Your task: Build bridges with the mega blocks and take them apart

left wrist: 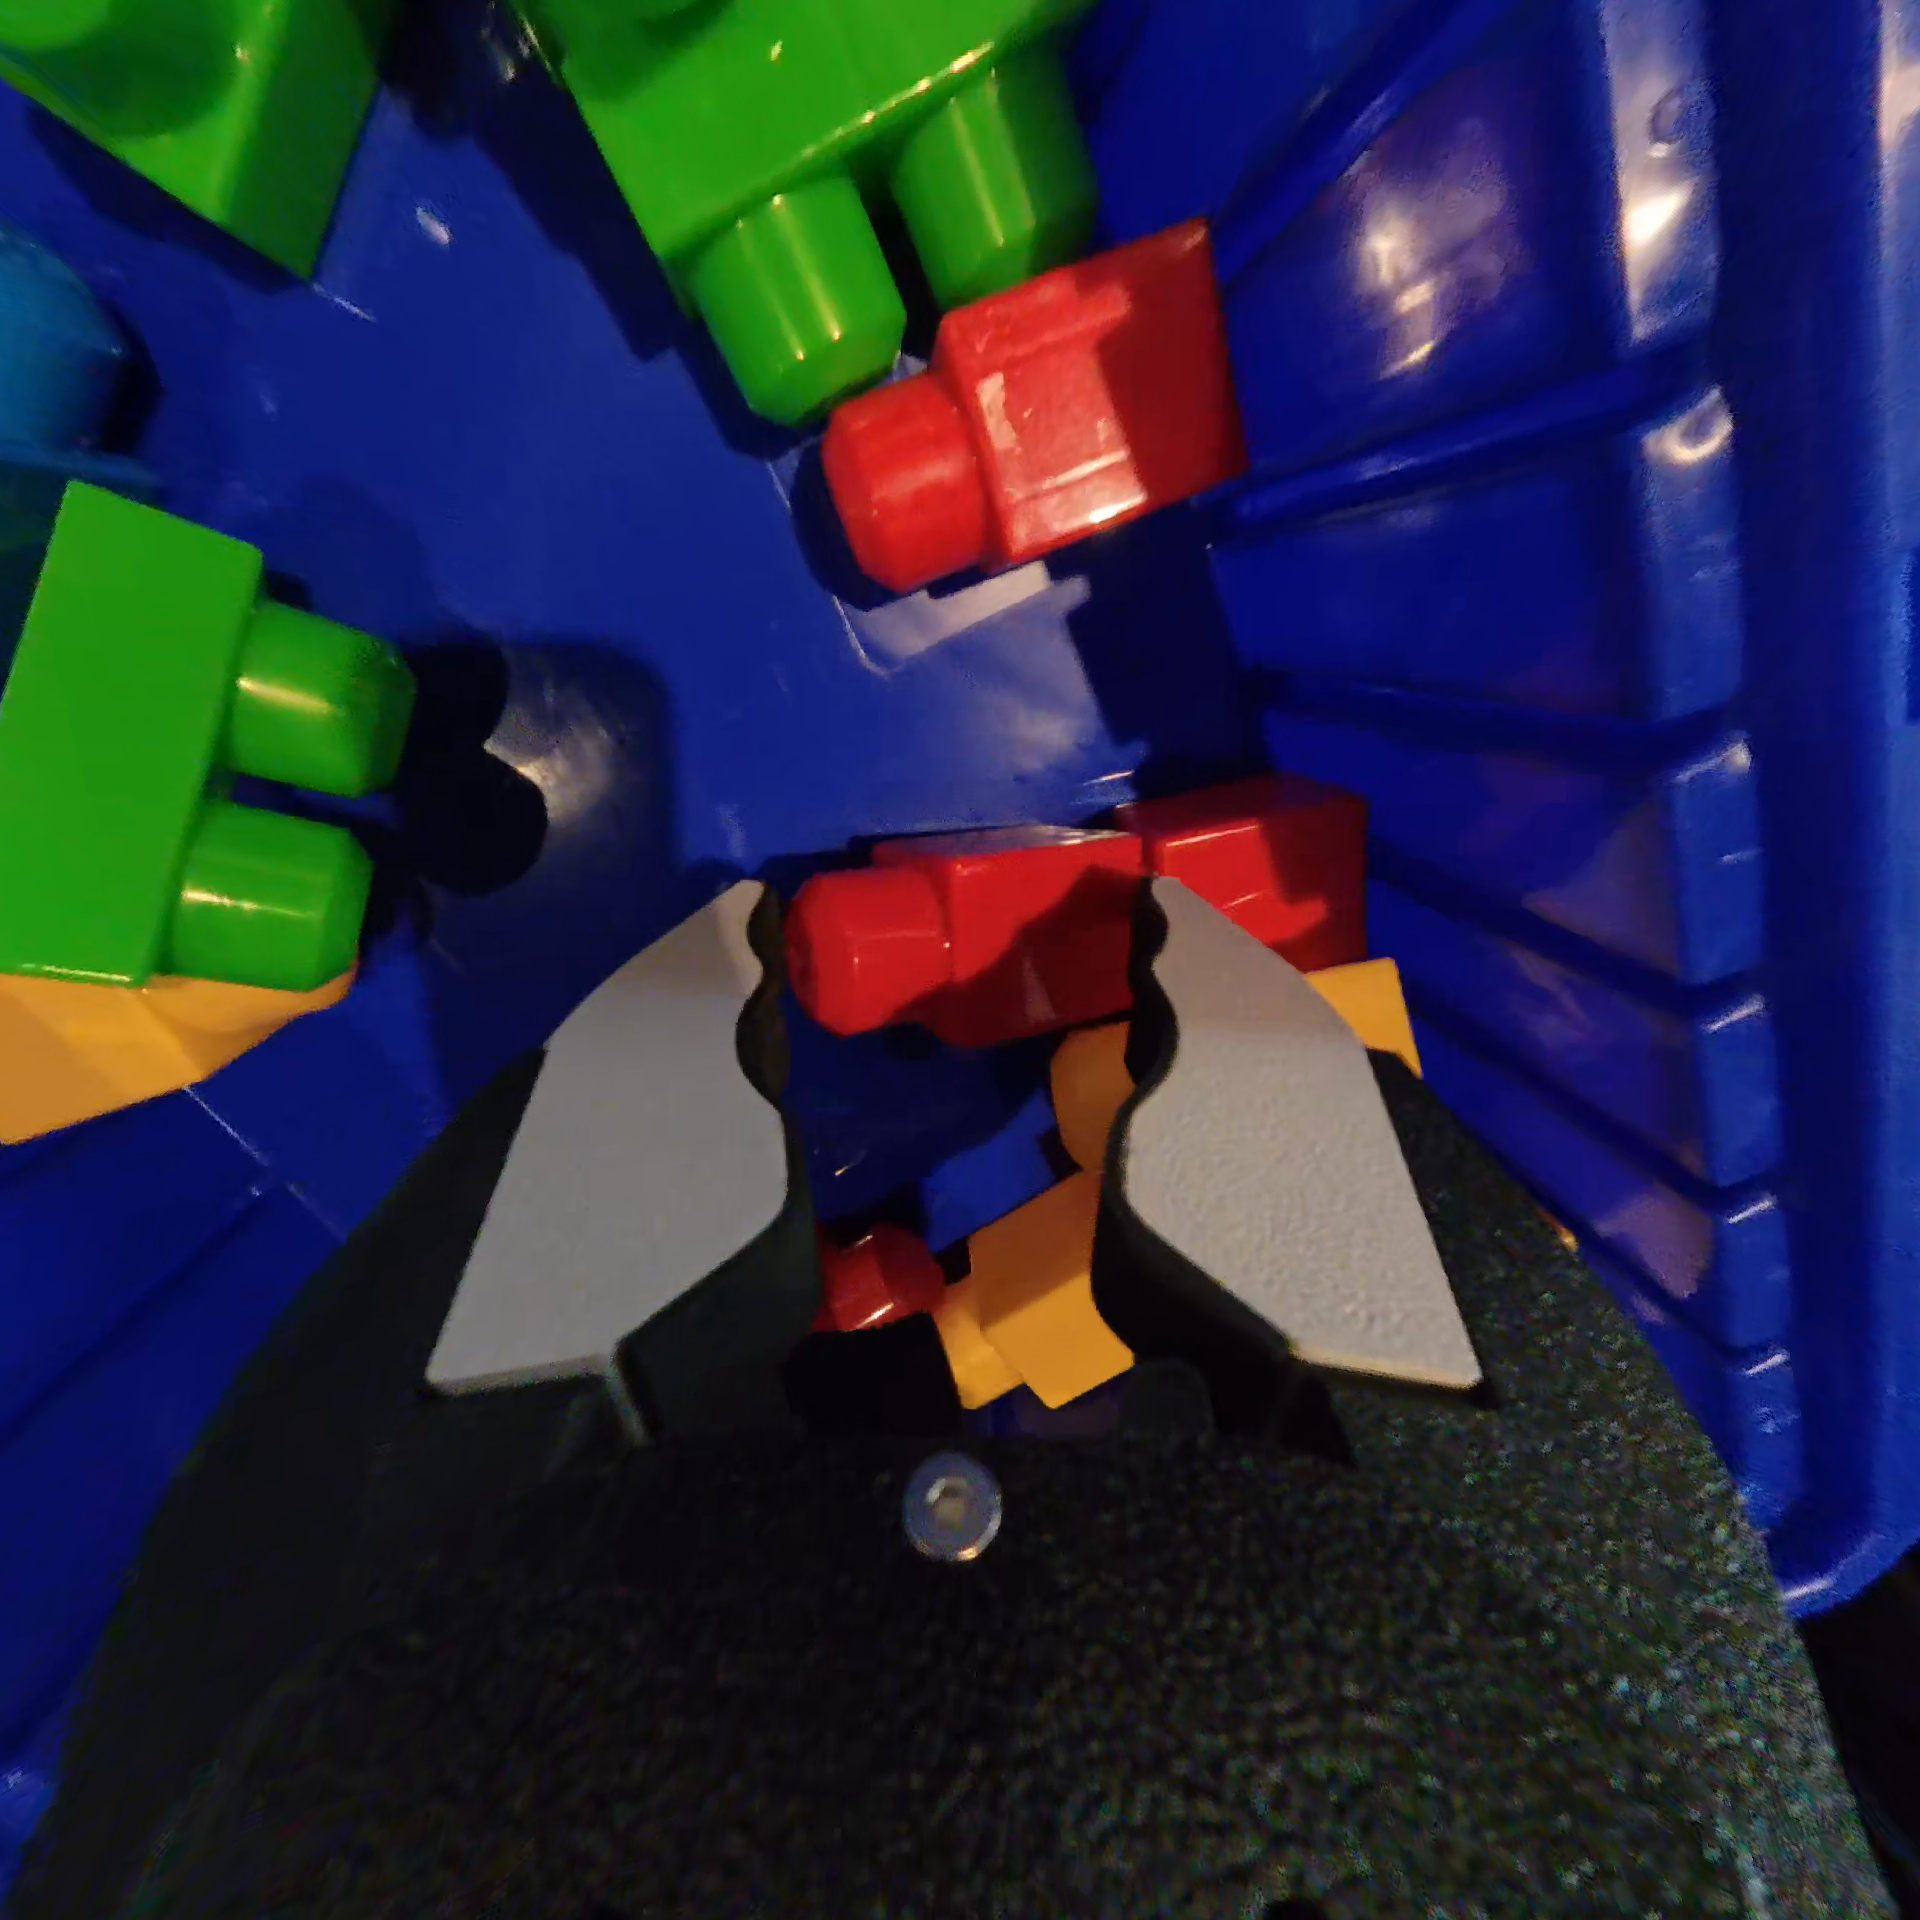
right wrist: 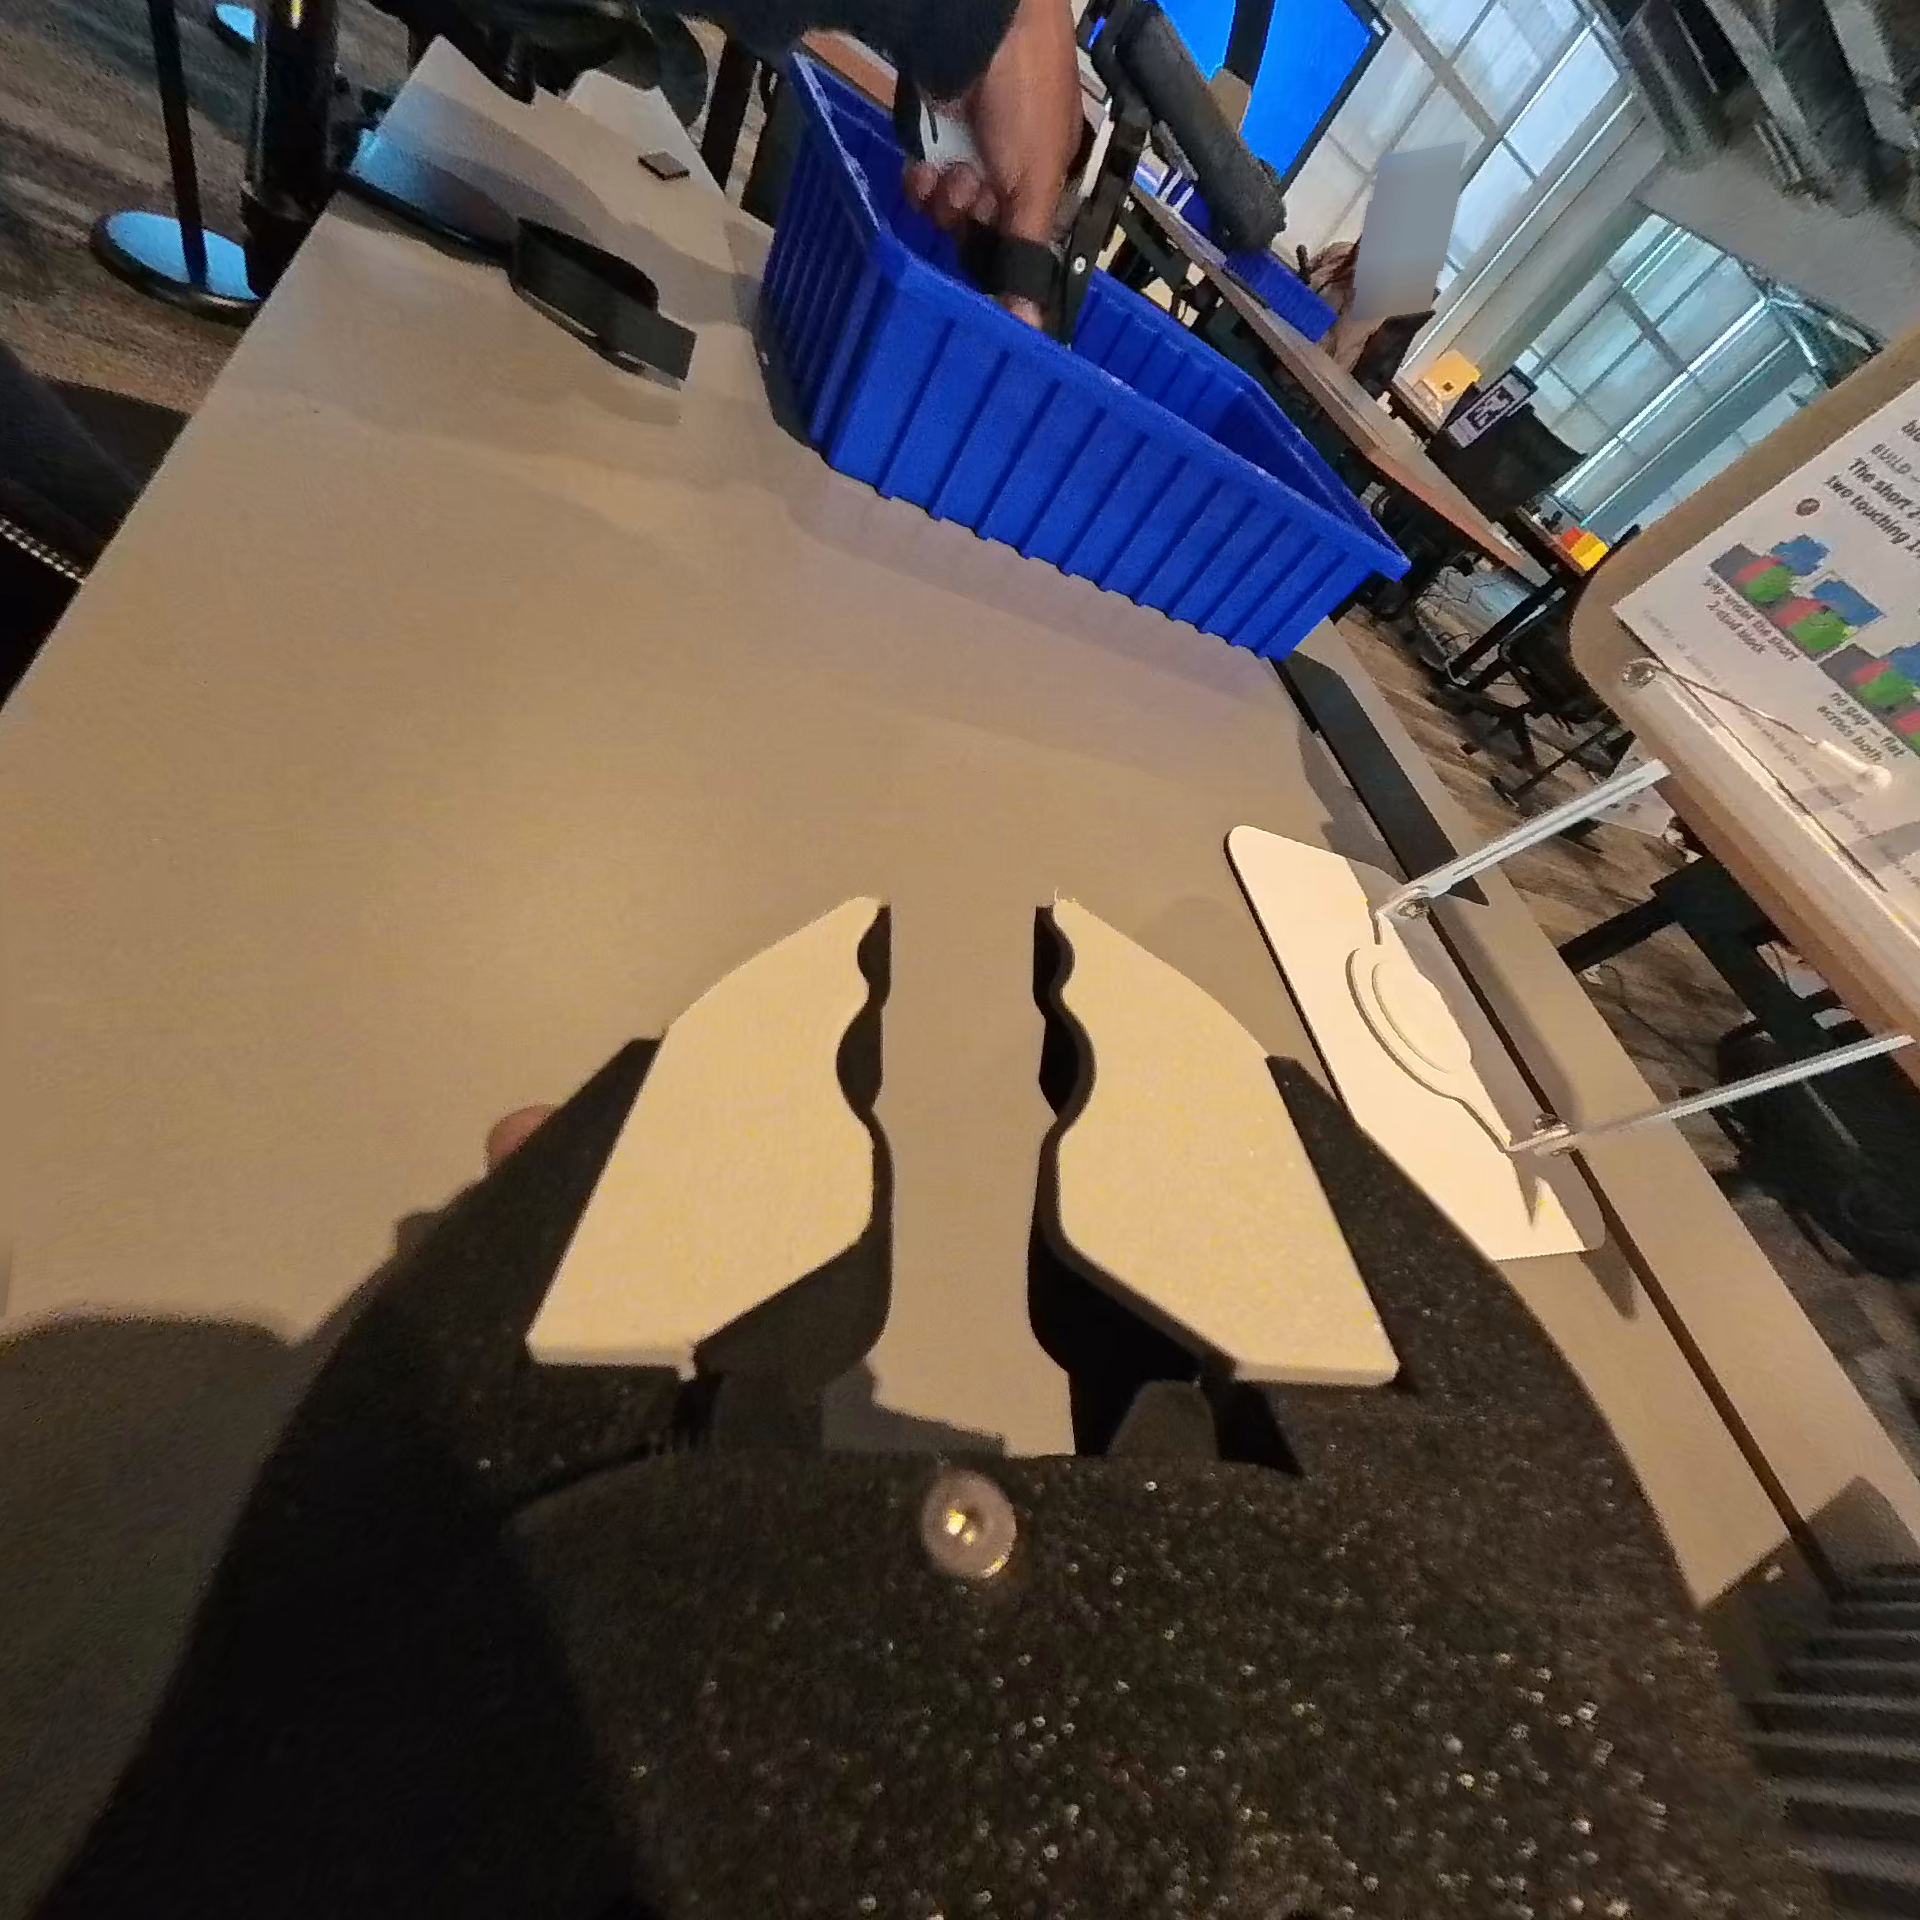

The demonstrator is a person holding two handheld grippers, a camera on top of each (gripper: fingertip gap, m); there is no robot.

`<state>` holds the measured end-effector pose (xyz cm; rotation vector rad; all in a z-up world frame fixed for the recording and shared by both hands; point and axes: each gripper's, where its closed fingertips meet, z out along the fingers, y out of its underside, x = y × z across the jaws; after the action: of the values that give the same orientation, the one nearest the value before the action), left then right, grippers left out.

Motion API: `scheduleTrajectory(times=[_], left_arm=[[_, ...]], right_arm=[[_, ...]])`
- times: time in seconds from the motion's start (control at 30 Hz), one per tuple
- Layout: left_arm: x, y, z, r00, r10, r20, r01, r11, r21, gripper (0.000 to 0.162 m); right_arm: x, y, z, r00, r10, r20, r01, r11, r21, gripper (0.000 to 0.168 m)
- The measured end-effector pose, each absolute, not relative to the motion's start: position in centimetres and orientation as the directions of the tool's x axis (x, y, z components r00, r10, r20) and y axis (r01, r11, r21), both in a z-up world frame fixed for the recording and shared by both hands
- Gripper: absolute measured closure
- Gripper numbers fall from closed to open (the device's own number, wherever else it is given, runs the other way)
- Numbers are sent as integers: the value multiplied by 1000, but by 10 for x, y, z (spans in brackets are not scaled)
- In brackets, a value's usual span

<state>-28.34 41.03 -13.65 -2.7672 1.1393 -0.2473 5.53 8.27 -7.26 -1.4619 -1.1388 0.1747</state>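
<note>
So, left gripper (left wrist: 956, 914) down inside the ribbed blue plastic bin (left wrist: 1558, 644), wavy-edged grey fingers spread around a glossy red block (left wrist: 966, 935), not clamped. Green blocks (left wrist: 156, 748) farther left, yellow blocks (left wrist: 1049, 1320) nearer. Right gripper (right wrist: 961, 920) parted, holding nothing, over the smooth tan table (right wrist: 468, 675); windows far right.

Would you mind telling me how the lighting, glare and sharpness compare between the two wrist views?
Left wrist view: dim inside the blue bin, white glare streaks on its ribbed wall, soft blur on the green blocks, and the red block between the left gripper fingers is half shadowed. Right wrist view: bright, evenly lit table, wide-angle bending at the edges, right gripper sharp.
</note>
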Motion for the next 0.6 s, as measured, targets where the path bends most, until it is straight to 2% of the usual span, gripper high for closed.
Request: scheduleTrajectory(times=[0.1, 0.13, 0.2, 0.27, 0.47, 0.6], left_arm=[[-283, 410, -136, 699, -708, 100, -683, -703, -196, 99], [-282, 414, -132, 705, -703, 94, -674, -705, -219, 104], [-277, 425, -116, 734, -669, 115, -613, -726, -310, 126], [-275, 429, -101, 734, -671, 108, -601, -715, -356, 127], [-271, 421, -100, 701, -709, 70, -655, -680, -331, 128], [-258, 426, -78, 697, -714, 63, -625, -648, -435, 128]], right_arm=[[55, 82, -73, 501, 701, 507, 542, 202, -816, 142], [55, 82, -73, 500, 702, 507, 541, 203, -816, 142], [55, 82, -72, 502, 702, 506, 540, 203, -817, 142], [56, 82, -72, 506, 700, 504, 536, 203, -819, 142], [57, 81, -69, 513, 695, 504, 528, 207, -823, 143], [57, 80, -69, 515, 693, 504, 527, 208, -824, 143]])
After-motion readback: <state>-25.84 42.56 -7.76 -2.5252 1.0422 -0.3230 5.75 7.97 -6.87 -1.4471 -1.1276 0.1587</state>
